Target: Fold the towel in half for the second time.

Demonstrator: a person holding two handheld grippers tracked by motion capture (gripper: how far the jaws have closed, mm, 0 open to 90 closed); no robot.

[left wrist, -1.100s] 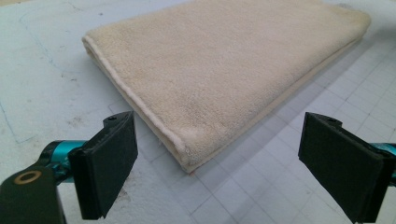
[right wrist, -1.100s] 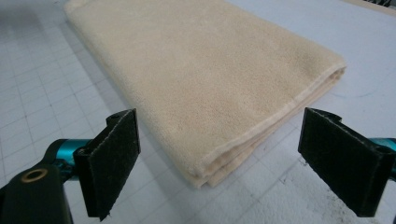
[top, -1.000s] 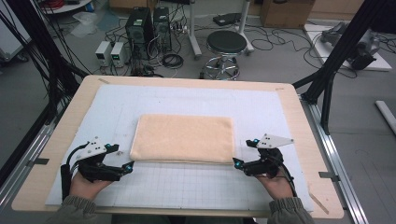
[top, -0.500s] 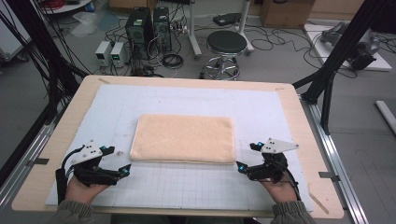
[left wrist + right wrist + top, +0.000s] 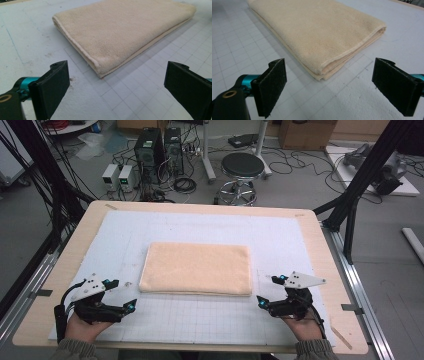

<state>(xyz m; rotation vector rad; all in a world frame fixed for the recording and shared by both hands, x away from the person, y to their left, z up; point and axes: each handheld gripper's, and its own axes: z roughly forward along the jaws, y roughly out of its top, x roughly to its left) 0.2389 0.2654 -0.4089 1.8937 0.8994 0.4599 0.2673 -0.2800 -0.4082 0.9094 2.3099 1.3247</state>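
Towel (image 5: 196, 268), peach, folded flat, sits mid-mat on the white grid mat (image 5: 200, 227); folded edge runs along its near side. Left gripper (image 5: 125, 295) is just off the towel's near-left corner, right gripper (image 5: 267, 292) just off its near-right corner, neither touching cloth. Both stand wide: in the left gripper view the towel corner (image 5: 98, 71) lies between and ahead of the spread jaws, same in the right gripper view w/ the layered corner (image 5: 320, 75).

Step, as I read it: approach for a two-corner pickup, prob. to fold again or unfold. Next move calls for easing each gripper fwd to its corner, one jaw under the stacked layers, then pinching all layers evenly on both sides.

Vs. 0.5 s ago: both grippers have shifted a bit toward the towel's near edge; towel itself hasn't moved.
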